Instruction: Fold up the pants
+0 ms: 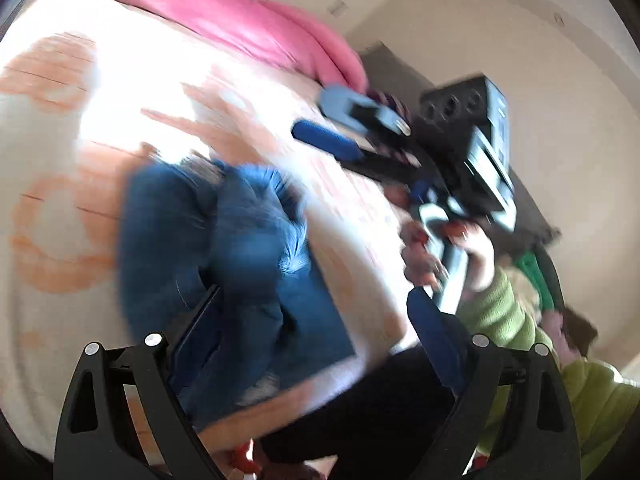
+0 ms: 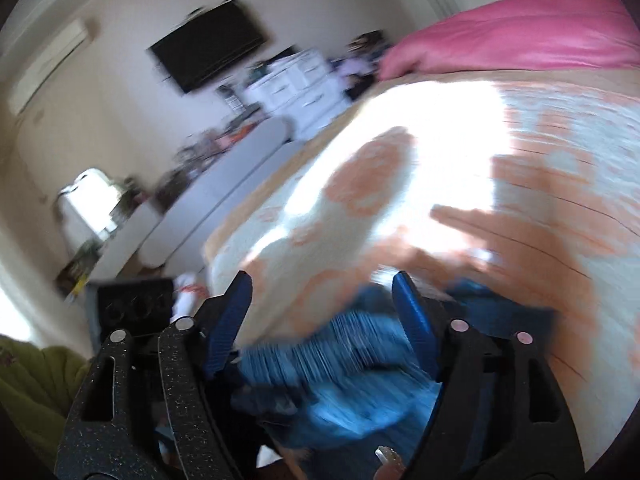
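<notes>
**Jeans bunched at the near edge of the bed, both tongs wide apart**

The blue jeans (image 1: 224,264) lie in a rumpled heap on the bed (image 1: 52,128), on its white cover with orange patterns, close to the near edge. Both views are blurred, so the folds cannot be read clearly.

The left tongs (image 1: 316,316) stand wide, their blue pads well apart above the heap; nothing is pinched between them. In the left wrist view the right tongs (image 1: 320,118) show to the far right of the jeans, also spread, gripped by a hand (image 1: 448,256) in a green sleeve (image 1: 504,312).

In the right wrist view the jeans (image 2: 352,364) show between and below the right tongs (image 2: 324,284), whose pads do not press the cloth.

A pink blanket (image 2: 520,36) lies across the far side of the bed. A dark screen (image 2: 208,48) hangs on the wall beyond.
</notes>
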A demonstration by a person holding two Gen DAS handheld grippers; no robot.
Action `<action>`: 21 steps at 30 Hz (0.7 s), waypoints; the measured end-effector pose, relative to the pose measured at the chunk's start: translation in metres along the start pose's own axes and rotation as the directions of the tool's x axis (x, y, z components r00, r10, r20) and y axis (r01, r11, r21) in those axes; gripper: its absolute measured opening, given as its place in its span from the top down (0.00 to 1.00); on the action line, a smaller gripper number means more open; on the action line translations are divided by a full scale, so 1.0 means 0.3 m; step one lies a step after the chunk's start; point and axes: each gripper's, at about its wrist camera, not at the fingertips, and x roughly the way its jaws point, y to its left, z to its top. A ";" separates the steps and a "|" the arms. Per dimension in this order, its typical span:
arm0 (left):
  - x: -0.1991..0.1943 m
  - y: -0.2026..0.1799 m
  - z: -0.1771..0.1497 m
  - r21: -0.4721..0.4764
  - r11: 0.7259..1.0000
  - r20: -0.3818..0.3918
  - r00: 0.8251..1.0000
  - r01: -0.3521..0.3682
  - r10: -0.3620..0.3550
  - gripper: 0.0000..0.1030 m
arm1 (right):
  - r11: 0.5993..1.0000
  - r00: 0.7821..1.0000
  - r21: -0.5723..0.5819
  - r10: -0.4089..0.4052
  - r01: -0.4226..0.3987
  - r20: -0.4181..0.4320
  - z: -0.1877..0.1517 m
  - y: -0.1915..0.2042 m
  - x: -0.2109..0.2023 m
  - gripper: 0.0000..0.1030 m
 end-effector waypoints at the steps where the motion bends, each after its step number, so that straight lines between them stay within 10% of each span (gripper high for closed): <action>1: 0.017 -0.016 -0.017 0.012 1.000 -0.022 1.000 0.007 -0.007 0.12 | 0.999 0.999 0.010 -0.048 0.048 0.000 -0.019 -0.018 -0.018 0.34; 9: 0.136 -0.039 -0.071 0.073 0.994 -0.113 0.990 -0.082 0.090 0.12 | 0.957 0.957 0.081 -0.269 0.278 -0.107 -0.165 -0.105 0.032 0.26; 14: 0.152 -0.084 -0.088 0.087 0.991 -0.109 0.988 -0.103 0.113 0.12 | 0.862 0.851 0.042 -0.490 0.506 -0.190 -0.220 -0.164 0.095 0.27; 21: 0.069 -0.091 -0.072 0.102 0.983 -0.069 0.985 -0.150 0.157 0.11 | 0.882 0.883 0.062 -0.462 0.467 -0.088 -0.216 -0.144 0.004 0.27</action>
